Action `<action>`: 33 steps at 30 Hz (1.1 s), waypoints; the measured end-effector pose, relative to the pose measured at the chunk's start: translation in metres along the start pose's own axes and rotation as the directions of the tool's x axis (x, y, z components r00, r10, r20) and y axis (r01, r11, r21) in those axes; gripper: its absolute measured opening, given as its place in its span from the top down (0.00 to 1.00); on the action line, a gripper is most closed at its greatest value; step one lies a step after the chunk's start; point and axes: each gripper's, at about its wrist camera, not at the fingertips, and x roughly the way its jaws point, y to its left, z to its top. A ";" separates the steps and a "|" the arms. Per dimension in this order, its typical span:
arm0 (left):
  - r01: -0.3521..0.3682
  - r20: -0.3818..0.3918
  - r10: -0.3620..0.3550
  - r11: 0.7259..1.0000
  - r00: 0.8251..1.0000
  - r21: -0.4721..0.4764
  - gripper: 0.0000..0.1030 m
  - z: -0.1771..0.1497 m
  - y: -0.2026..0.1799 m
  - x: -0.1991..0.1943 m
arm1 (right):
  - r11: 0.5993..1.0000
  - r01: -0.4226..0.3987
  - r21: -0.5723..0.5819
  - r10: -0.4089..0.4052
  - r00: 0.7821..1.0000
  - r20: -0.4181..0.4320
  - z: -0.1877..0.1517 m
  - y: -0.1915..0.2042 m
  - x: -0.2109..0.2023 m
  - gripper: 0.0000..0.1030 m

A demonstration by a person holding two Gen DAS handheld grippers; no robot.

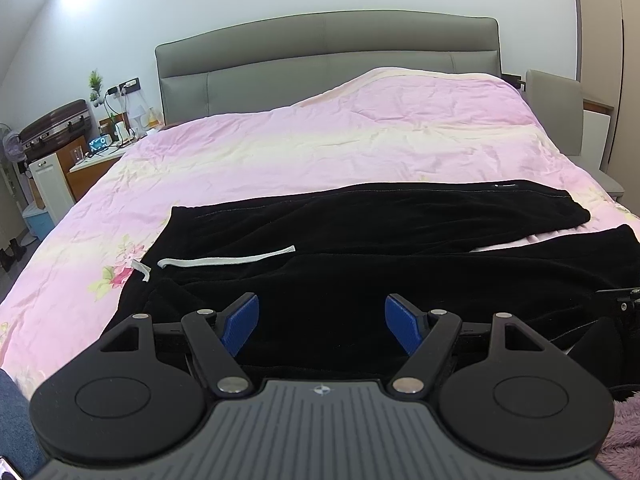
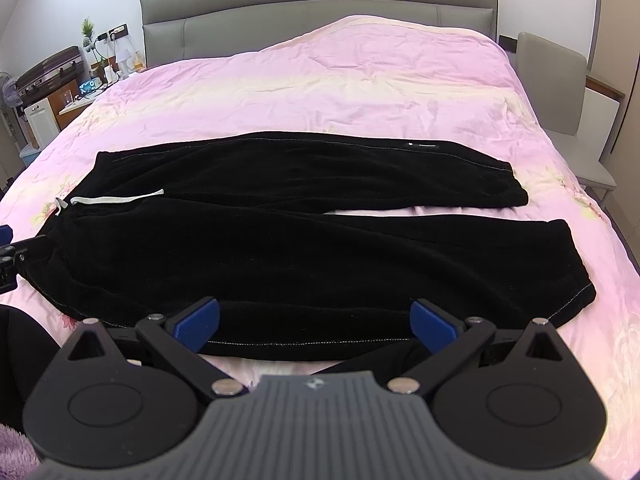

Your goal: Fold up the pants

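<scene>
Black pants [image 2: 280, 240] lie spread flat across the pink bedspread [image 2: 320, 92], waistband to the left, both legs running right with a strip of bedspread between them. A white drawstring [image 2: 116, 199] rests on the waist. My right gripper [image 2: 316, 322] is open, its blue pads over the near leg's lower hem edge, nothing held. In the left wrist view the pants [image 1: 360, 240] and drawstring [image 1: 228, 260] fill the middle. My left gripper [image 1: 322, 322] stands open above the near waist area. The left gripper's tip [image 2: 8, 252] shows at the right view's left edge.
A grey padded headboard [image 1: 328, 52] closes the far side of the bed. At the left stands a cluttered nightstand [image 1: 104, 148] with a suitcase [image 1: 52, 128] behind it. A grey chair [image 2: 560, 92] sits by the bed's right side. Purple fuzzy fabric [image 1: 624, 440] is at my near right.
</scene>
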 end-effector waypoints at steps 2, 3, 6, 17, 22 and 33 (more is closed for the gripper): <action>0.000 0.000 0.000 1.000 1.000 0.002 0.18 -0.001 0.001 -0.001 | 1.000 0.004 0.001 -0.004 1.000 0.000 -0.001 0.000 -0.001 0.05; 0.000 -0.003 0.000 1.000 1.000 0.001 0.18 0.002 -0.001 0.000 | 1.000 0.005 0.002 -0.005 1.000 0.000 -0.001 0.000 -0.001 0.05; 0.003 -0.005 -0.003 1.000 1.000 0.001 0.18 0.002 -0.001 0.000 | 1.000 0.008 0.004 -0.008 1.000 -0.002 -0.001 0.000 -0.001 0.05; 0.005 -0.008 -0.005 1.000 1.000 0.013 0.18 0.002 -0.002 0.000 | 1.000 0.010 0.005 -0.010 1.000 0.000 -0.001 -0.001 -0.003 0.05; 0.005 -0.013 -0.005 1.000 1.000 0.012 0.18 0.002 -0.001 0.001 | 1.000 0.009 0.002 -0.009 1.000 -0.001 -0.001 -0.001 -0.002 0.05; 0.000 -0.021 0.000 1.000 1.000 0.012 0.18 0.002 -0.001 0.002 | 1.000 0.009 -0.003 -0.009 1.000 -0.007 0.001 0.000 -0.002 0.05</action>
